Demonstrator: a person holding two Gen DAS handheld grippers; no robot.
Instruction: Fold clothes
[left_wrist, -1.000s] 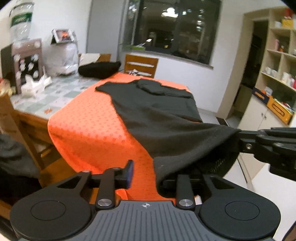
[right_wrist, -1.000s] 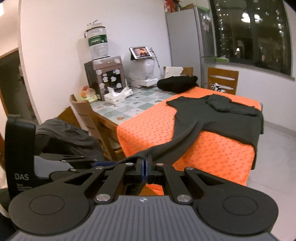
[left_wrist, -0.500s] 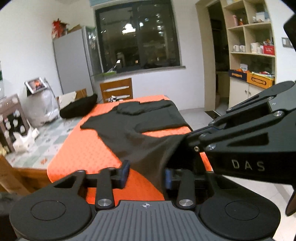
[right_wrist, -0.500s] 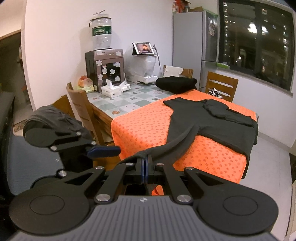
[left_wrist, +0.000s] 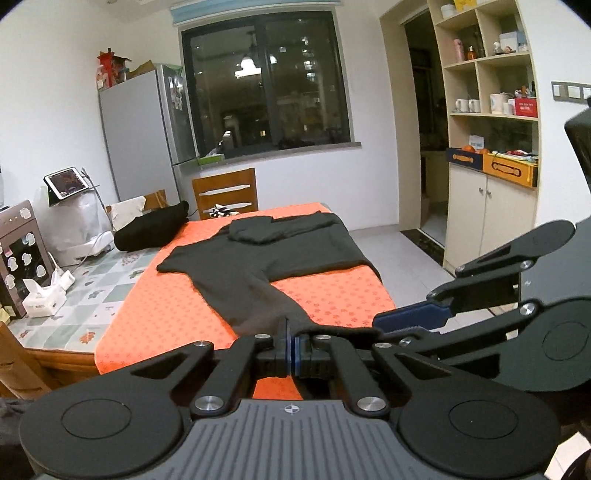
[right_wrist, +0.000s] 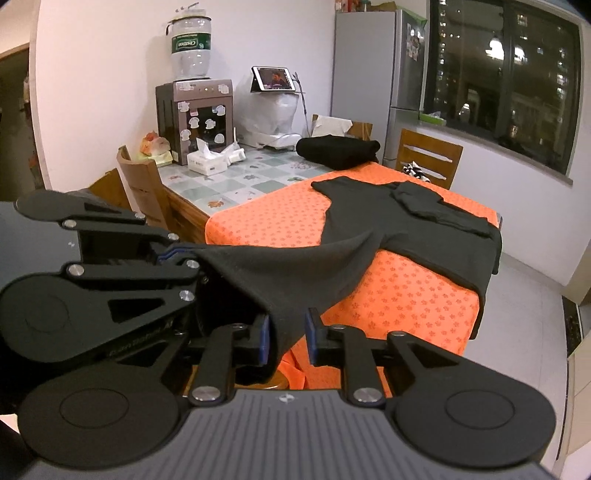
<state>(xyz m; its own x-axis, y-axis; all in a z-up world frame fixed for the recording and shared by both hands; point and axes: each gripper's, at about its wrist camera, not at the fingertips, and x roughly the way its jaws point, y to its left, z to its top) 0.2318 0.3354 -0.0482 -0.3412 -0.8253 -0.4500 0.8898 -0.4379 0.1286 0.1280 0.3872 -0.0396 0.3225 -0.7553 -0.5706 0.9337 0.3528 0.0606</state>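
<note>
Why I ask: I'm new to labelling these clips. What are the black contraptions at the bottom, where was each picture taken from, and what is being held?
There is no robot here. A person holds a two-fingered claw in each hand, and each claw carries a wide-angle camera looking forward along its fingers. One picture is from the left claw, the other from the right claw, and each picture also shows the other claw at its edge. A black garment lies spread on the table's orange cloth, with one end pulled off the near edge toward the claws. The left claw is shut on that end. The right claw is open, and the fabric passes between its parted fingers. A black bundle sits farther back.
</note>
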